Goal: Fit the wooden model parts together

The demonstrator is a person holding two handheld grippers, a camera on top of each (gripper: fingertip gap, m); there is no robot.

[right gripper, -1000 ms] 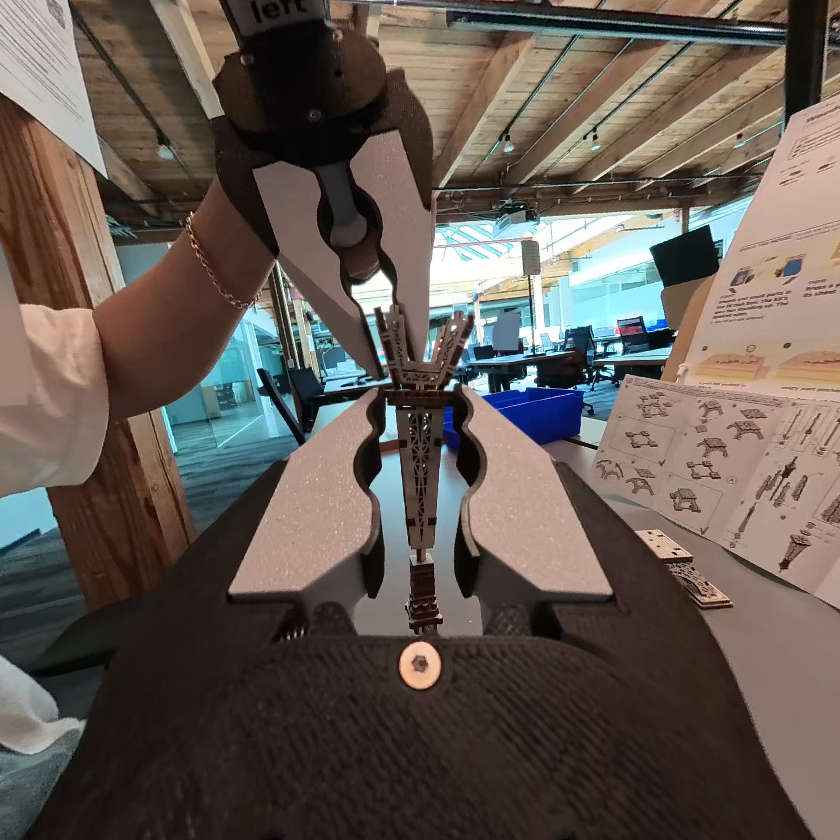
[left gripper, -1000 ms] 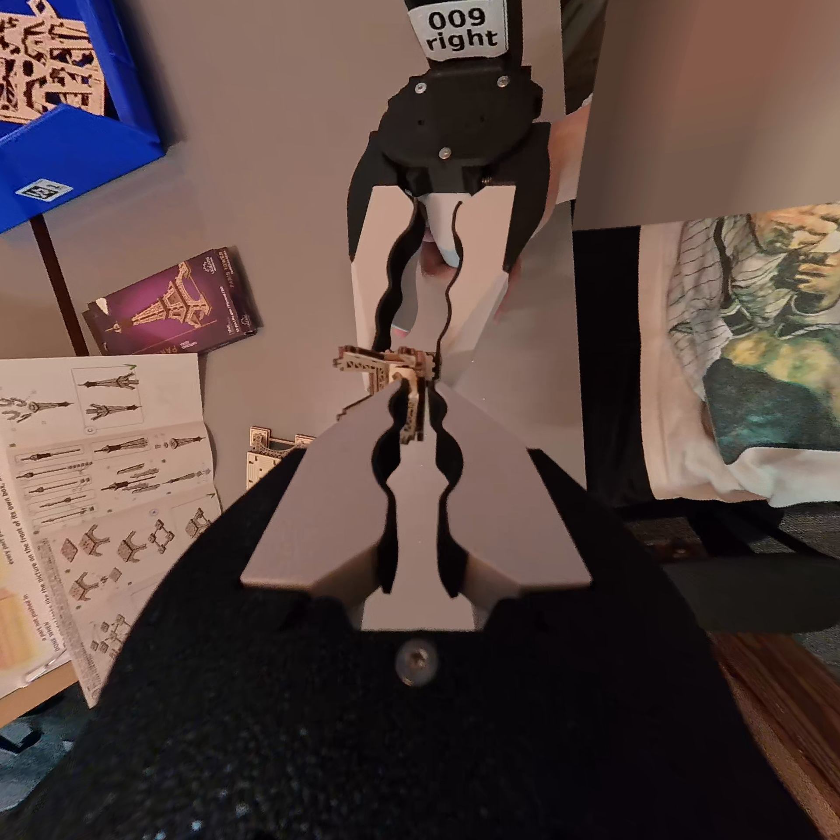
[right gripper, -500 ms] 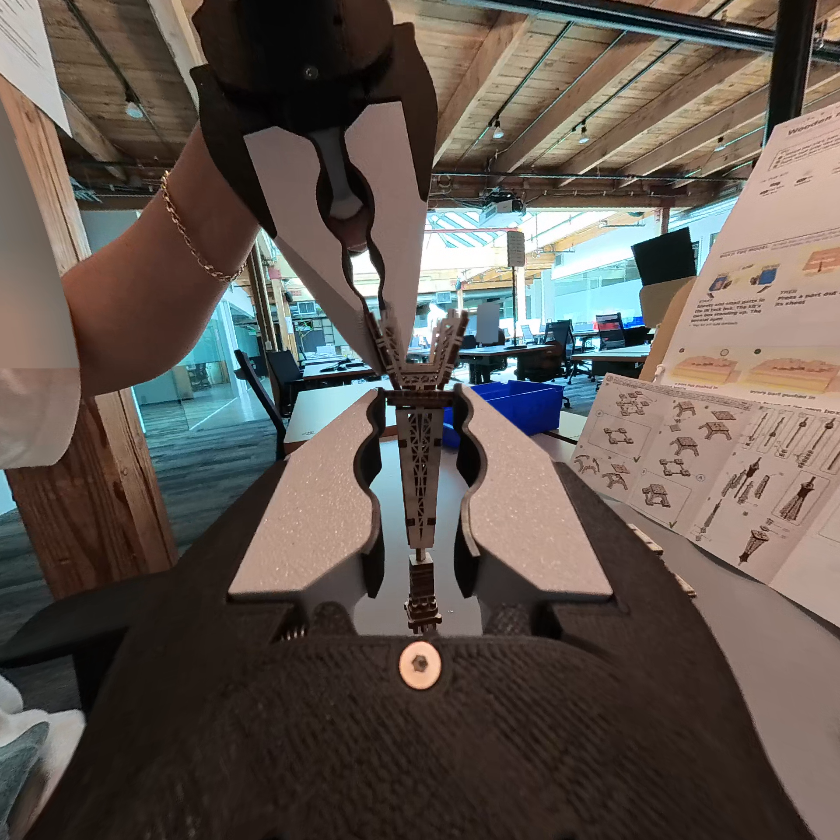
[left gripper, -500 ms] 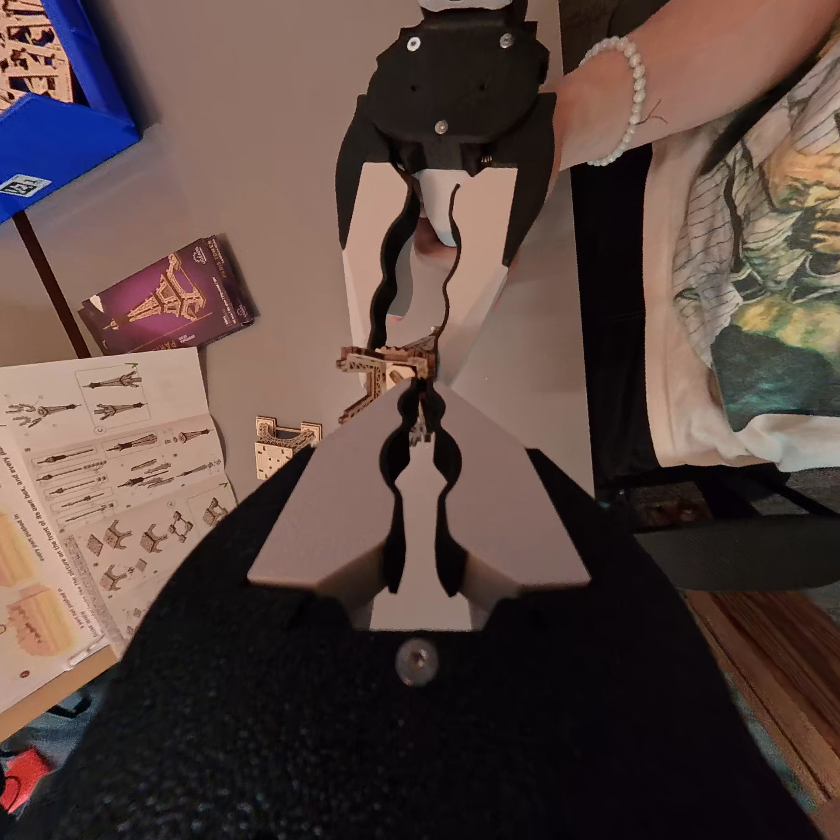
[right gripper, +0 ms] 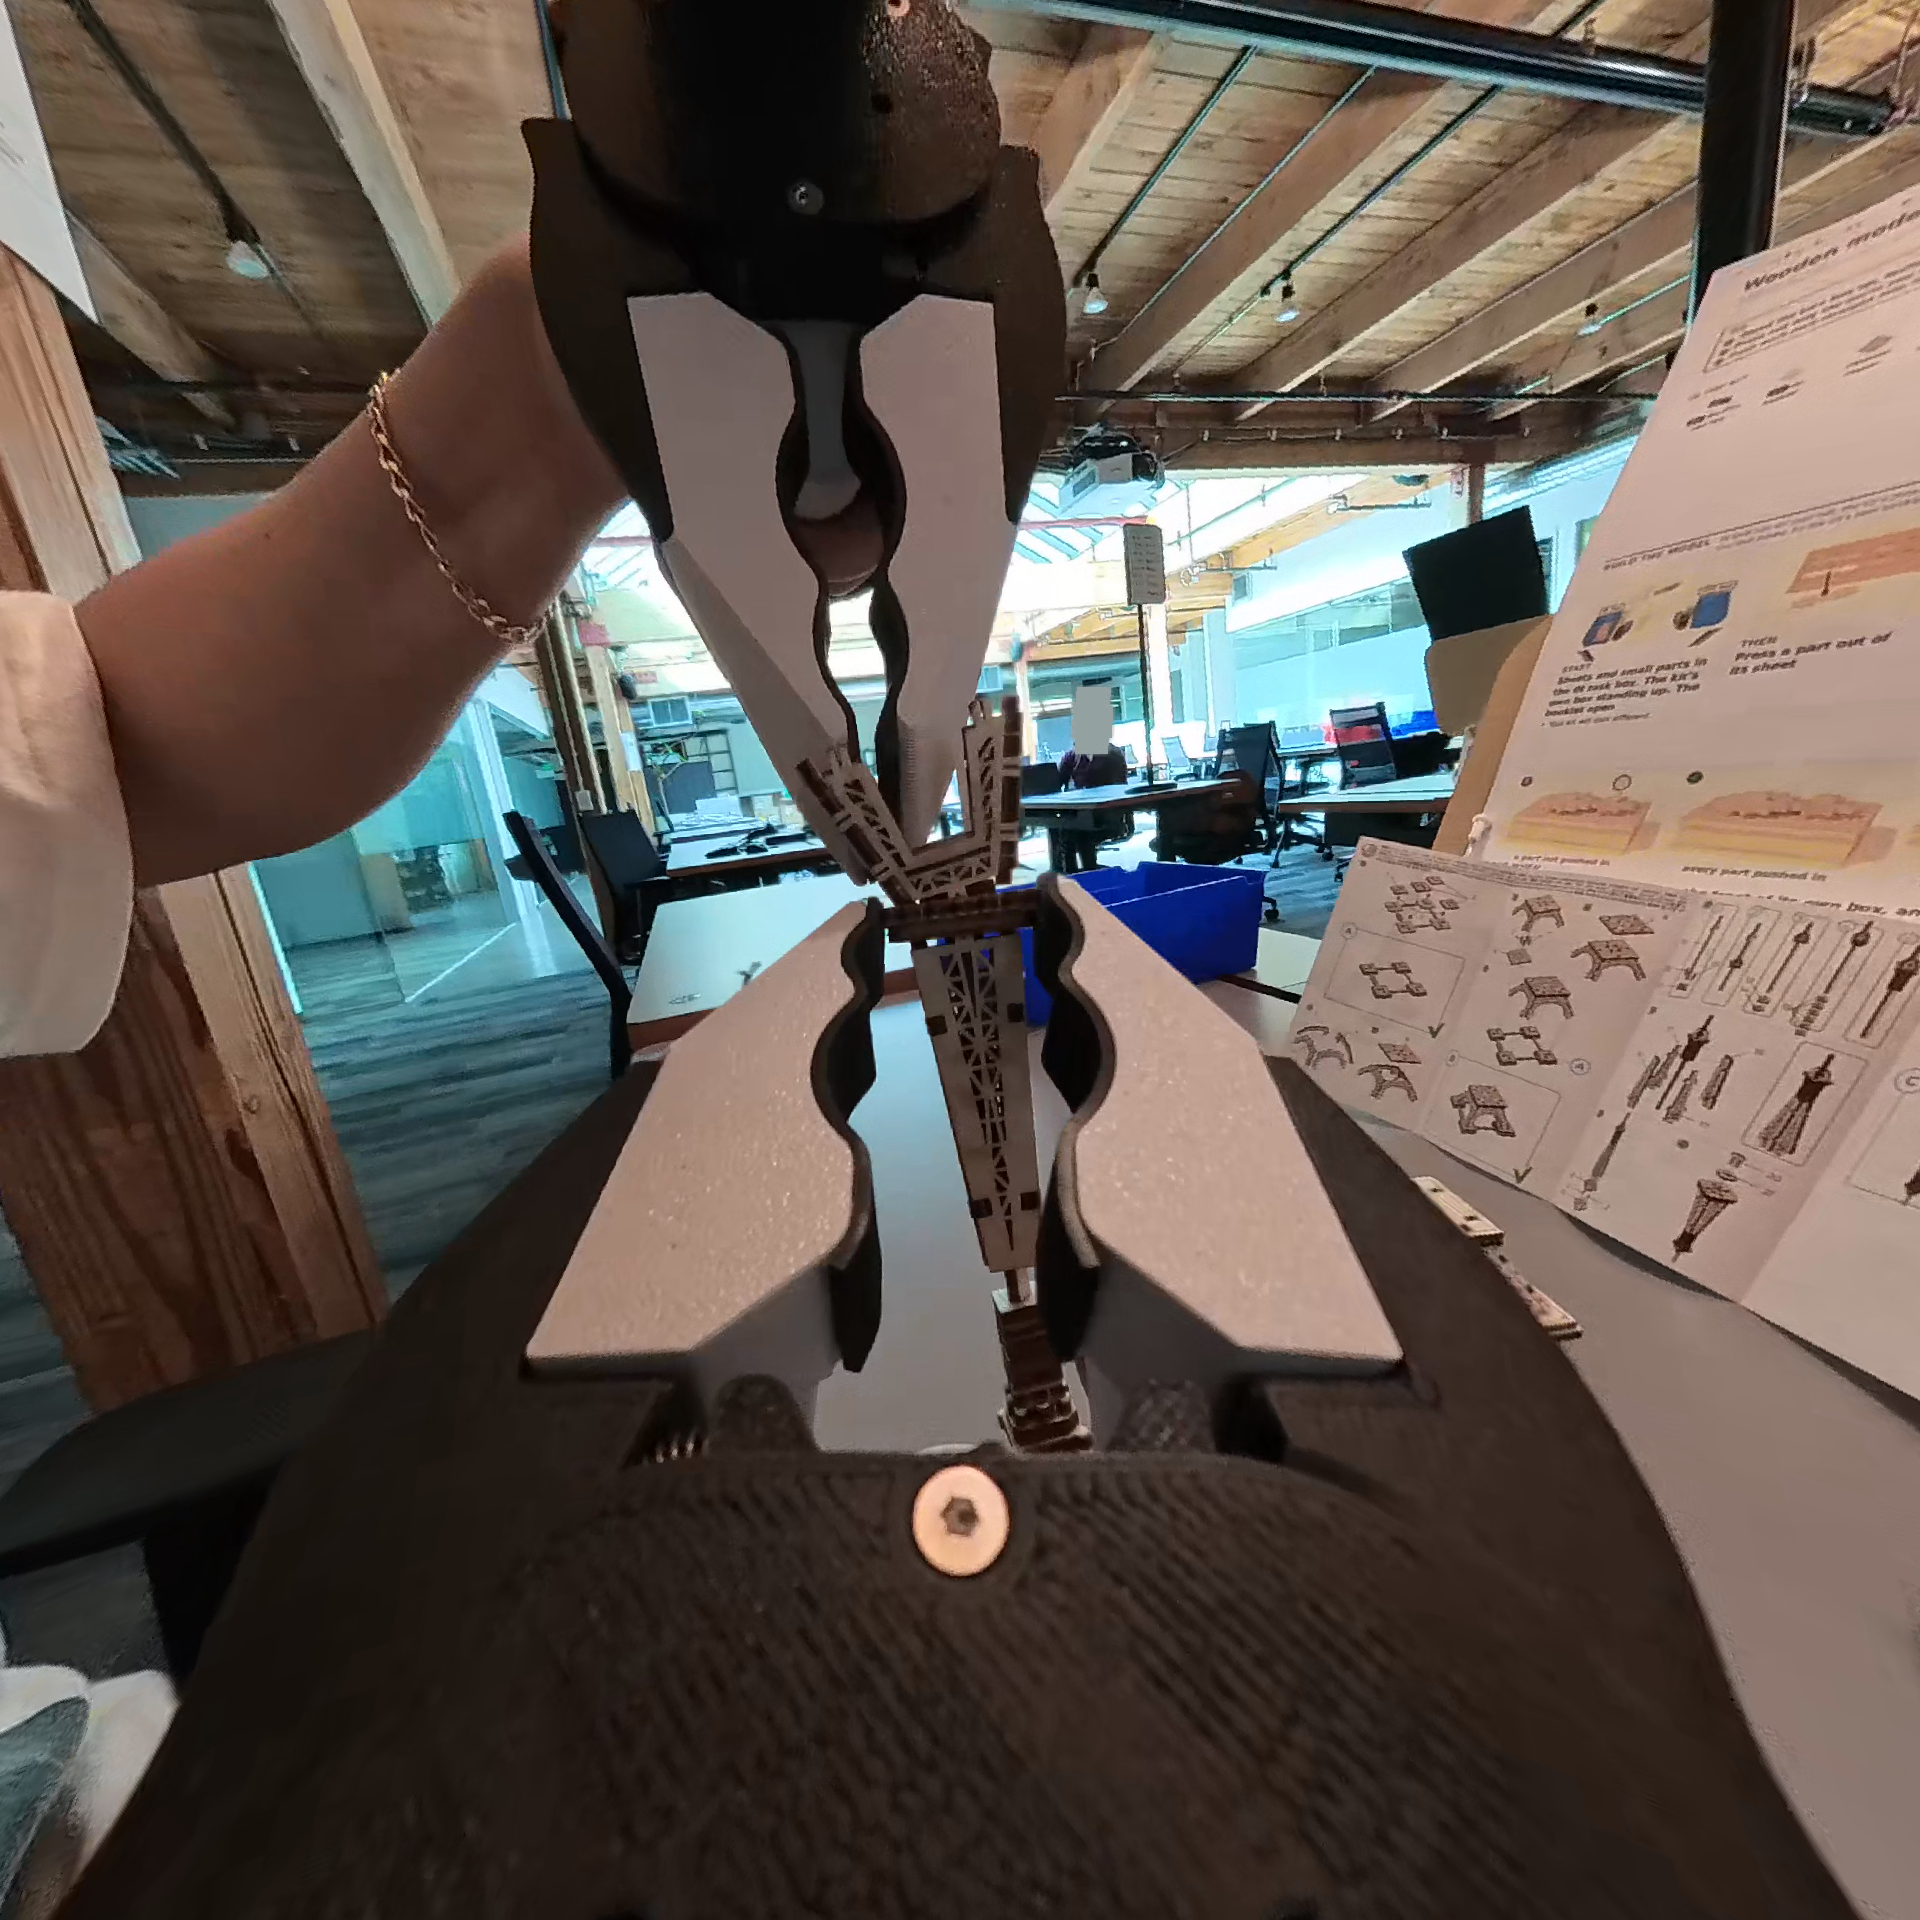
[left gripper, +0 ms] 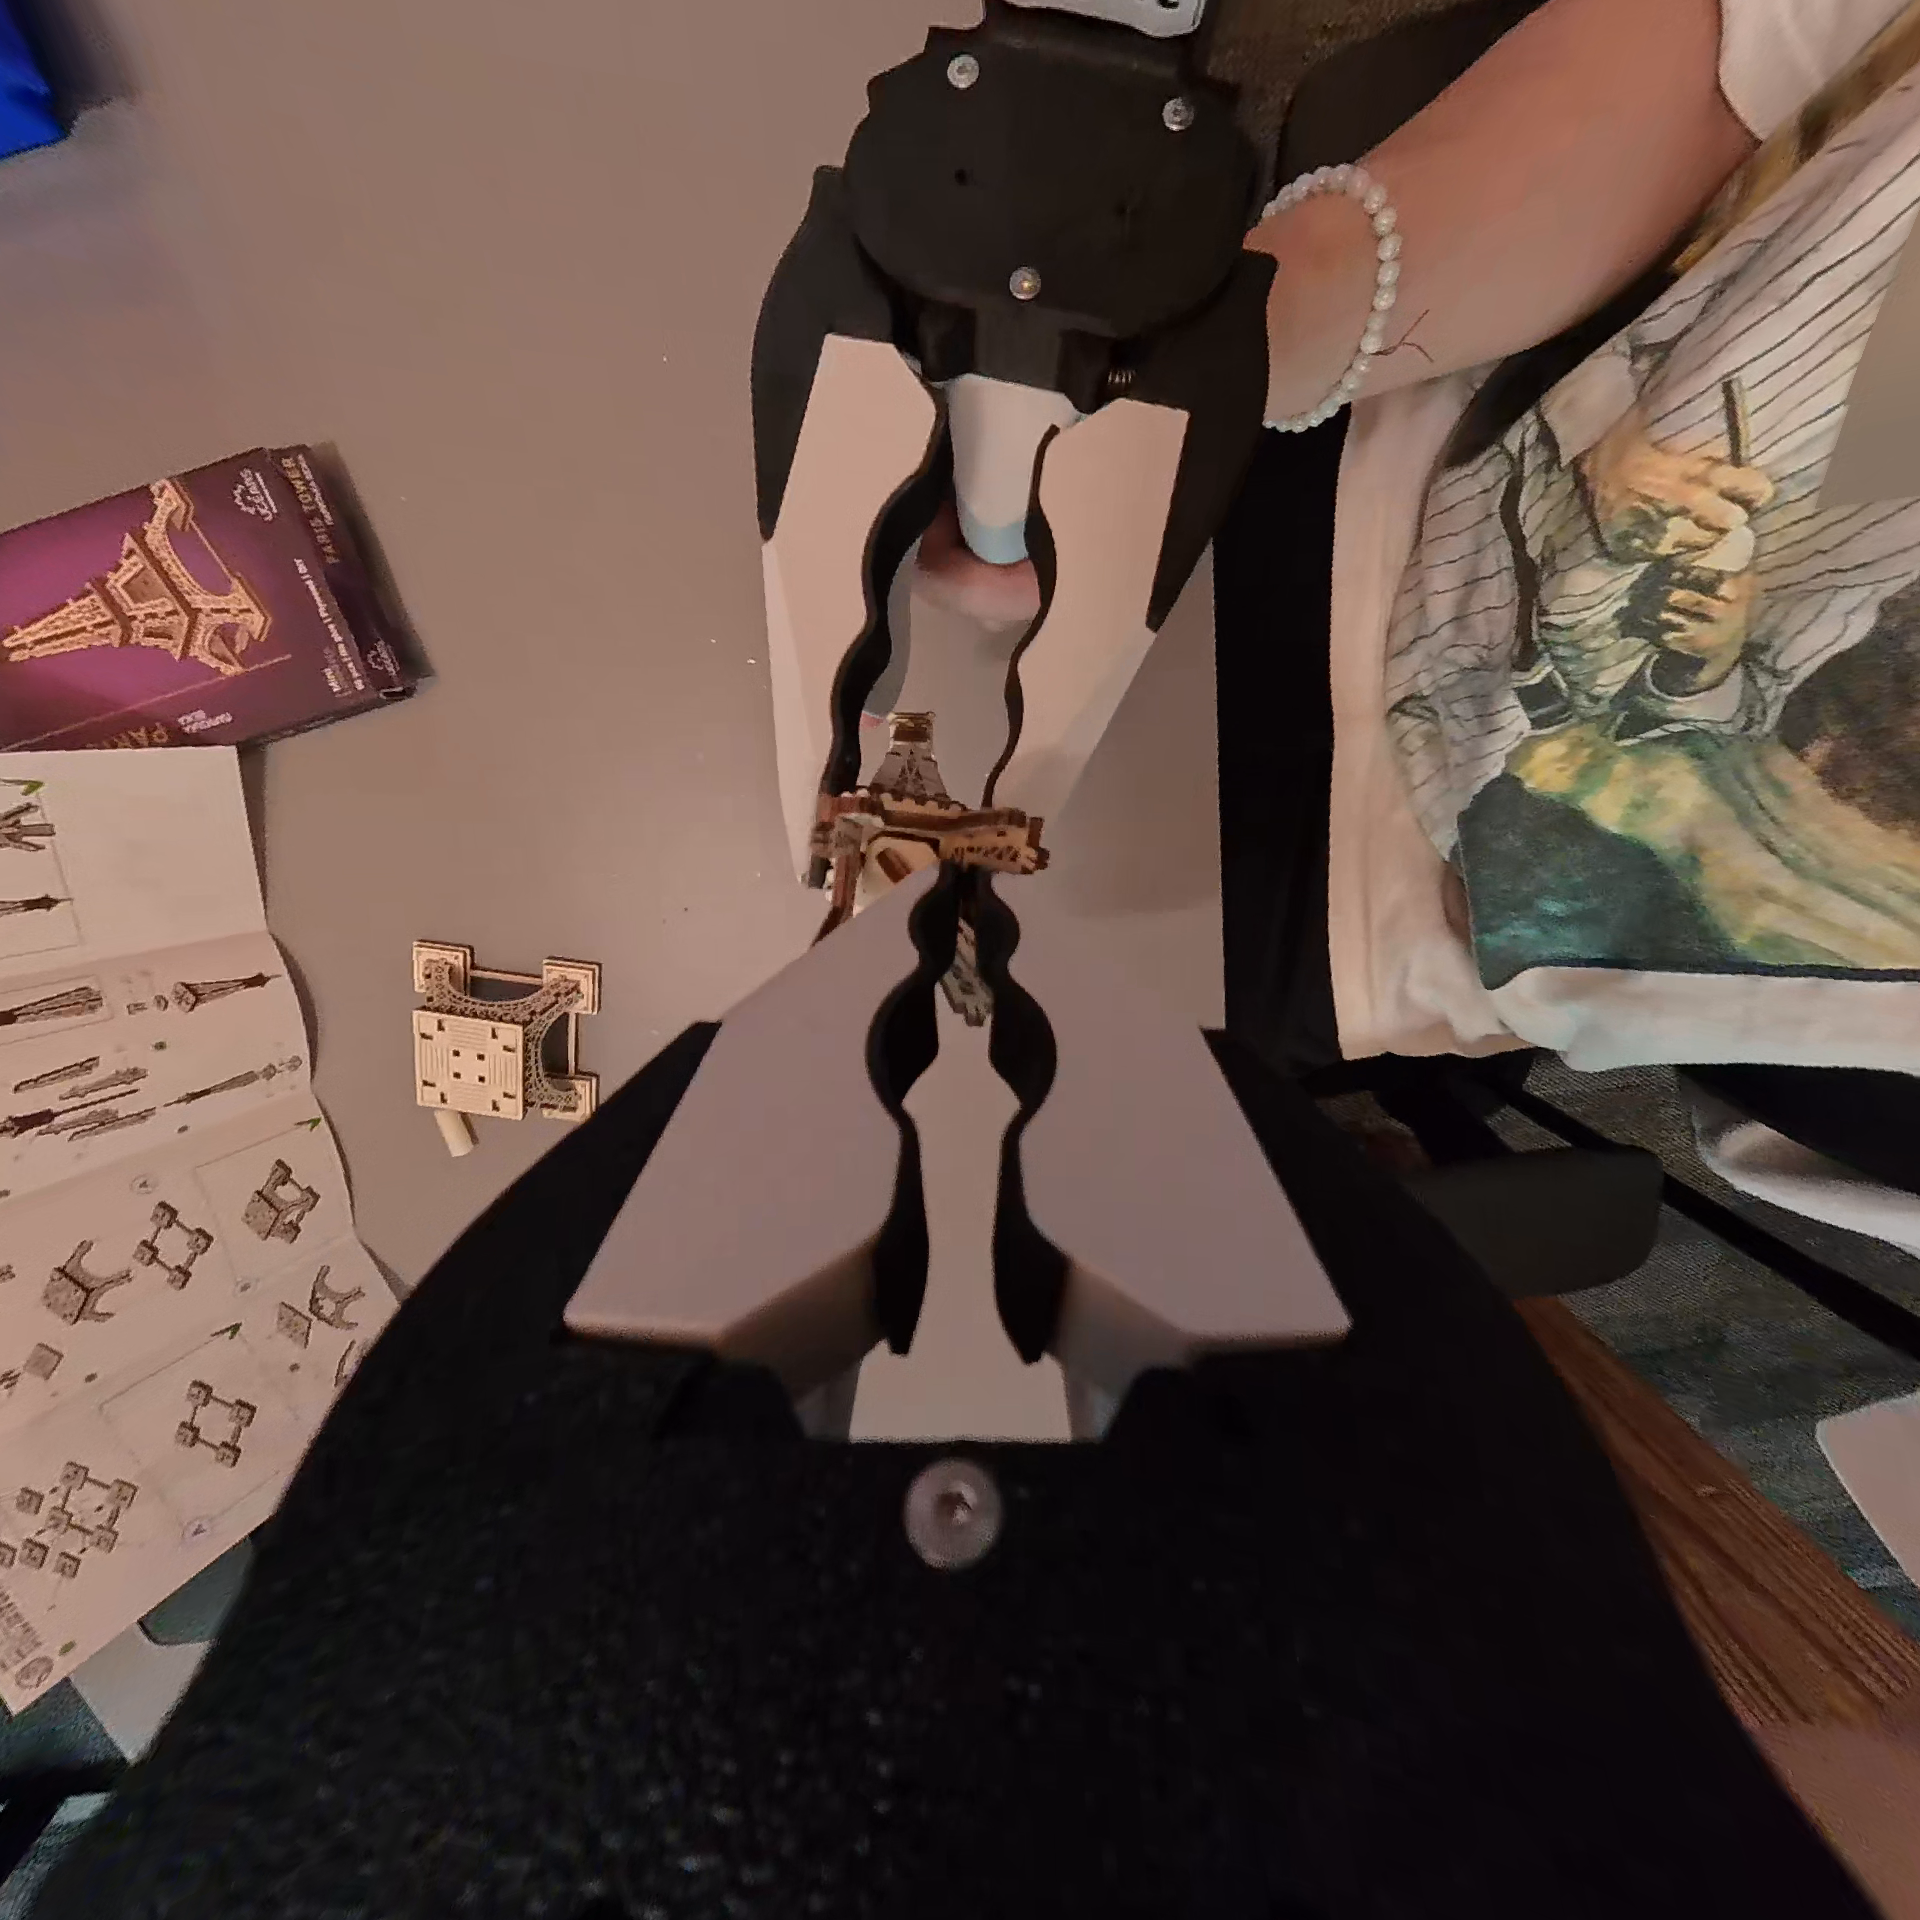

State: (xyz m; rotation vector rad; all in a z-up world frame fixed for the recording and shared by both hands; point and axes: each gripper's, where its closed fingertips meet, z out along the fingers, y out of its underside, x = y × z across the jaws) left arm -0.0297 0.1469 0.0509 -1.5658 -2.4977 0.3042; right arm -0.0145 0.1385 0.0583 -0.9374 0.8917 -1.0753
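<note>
Between the two grippers, in the air above the grey worktop (left gripper: pixel 540 312), sits the wooden tower (right gripper: pixel 982 1081). The right gripper (right gripper: pixel 961 914) has its fingers narrow around the tower's platform. At twelve o'clock, the left gripper (right gripper: pixel 883 800) pinches one leg. The wooden base (left gripper: pixel 504 1029) lies at nine o'clock in the left wrist view, beside the instruction sheet (left gripper: pixel 135 1164).

Pale laser-cut wood tower (right gripper: pixel 977 1081), matt grainy grey plastic tongs (right gripper: pixel 961 914), glossy purple card box (left gripper: pixel 197 603), smooth paper leaflet (left gripper: pixel 135 1122).

Print shows on the purple box (left gripper: pixel 197 603), instruction sheet (right gripper: pixel 1621 1049) and upright poster (right gripper: pixel 1725 582).
</note>
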